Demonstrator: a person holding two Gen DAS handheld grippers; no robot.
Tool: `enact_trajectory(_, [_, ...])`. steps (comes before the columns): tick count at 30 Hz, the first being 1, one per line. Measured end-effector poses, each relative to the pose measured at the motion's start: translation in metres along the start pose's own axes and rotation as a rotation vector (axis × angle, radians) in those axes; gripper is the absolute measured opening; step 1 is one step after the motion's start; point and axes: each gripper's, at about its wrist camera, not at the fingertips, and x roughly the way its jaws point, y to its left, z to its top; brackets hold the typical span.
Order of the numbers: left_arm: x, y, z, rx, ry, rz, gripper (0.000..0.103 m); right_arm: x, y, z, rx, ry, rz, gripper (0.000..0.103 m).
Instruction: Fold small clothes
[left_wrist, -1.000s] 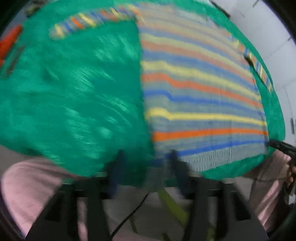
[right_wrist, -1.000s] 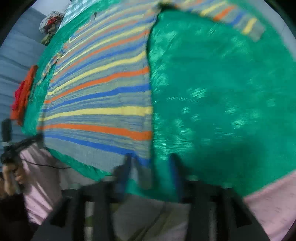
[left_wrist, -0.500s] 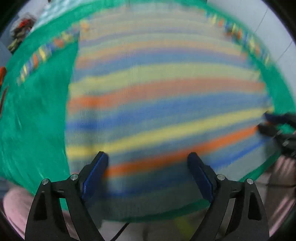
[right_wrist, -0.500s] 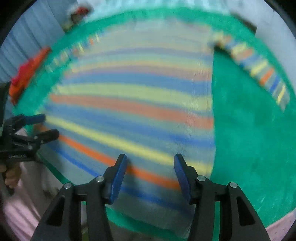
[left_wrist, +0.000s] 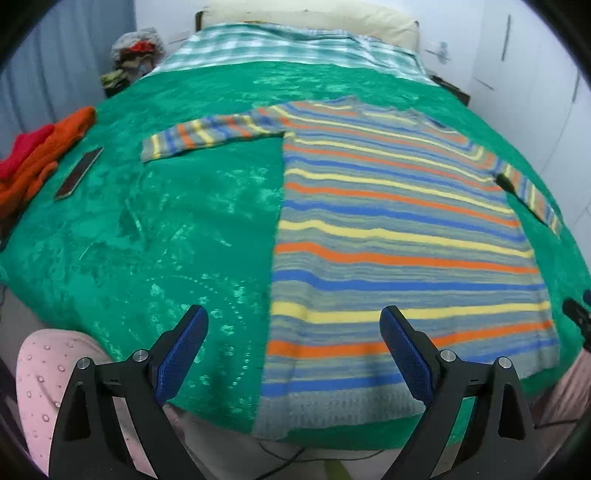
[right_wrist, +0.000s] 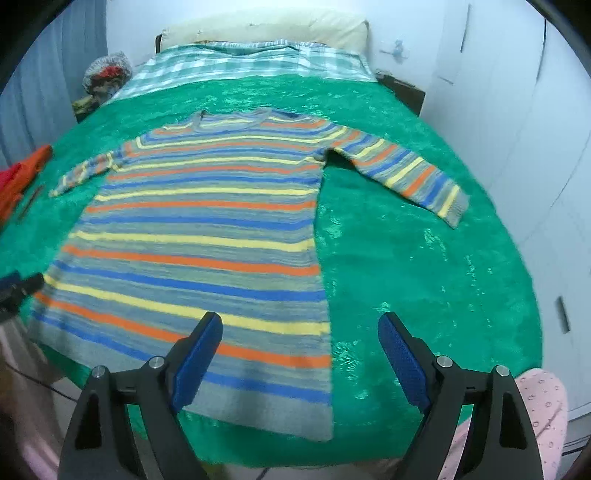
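Observation:
A striped sweater (left_wrist: 399, 236), grey with blue, yellow and orange bands, lies flat and spread out on a green blanket (left_wrist: 166, 229), sleeves out to both sides. It also shows in the right wrist view (right_wrist: 207, 236). My left gripper (left_wrist: 293, 347) is open and empty, above the hem's left corner. My right gripper (right_wrist: 299, 347) is open and empty, above the hem's right corner. The right gripper's tips show at the far right of the left wrist view (left_wrist: 576, 314), and the left gripper's tips at the far left of the right wrist view (right_wrist: 18, 284).
Red and orange clothes (left_wrist: 33, 155) and a dark phone (left_wrist: 79, 171) lie on the blanket's left side. A checked sheet (left_wrist: 288, 48) and pillow lie at the bed's head. A clothes pile (left_wrist: 133, 51) stands beside the bed. White cupboards (right_wrist: 517, 110) line the right.
Both grippers let go of the sweater's hem corners, opened wide and pulled back and up. The sweater now lies flat on the blanket.

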Motion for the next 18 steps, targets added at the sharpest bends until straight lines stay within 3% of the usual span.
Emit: enact_trajectory(18, [-0.008, -0.003, -0.002, -0.014, -0.021, 0.008, 0.095, -0.008, -0.010, -0.014, 0.003, 0.000, -0.075, 0.086])
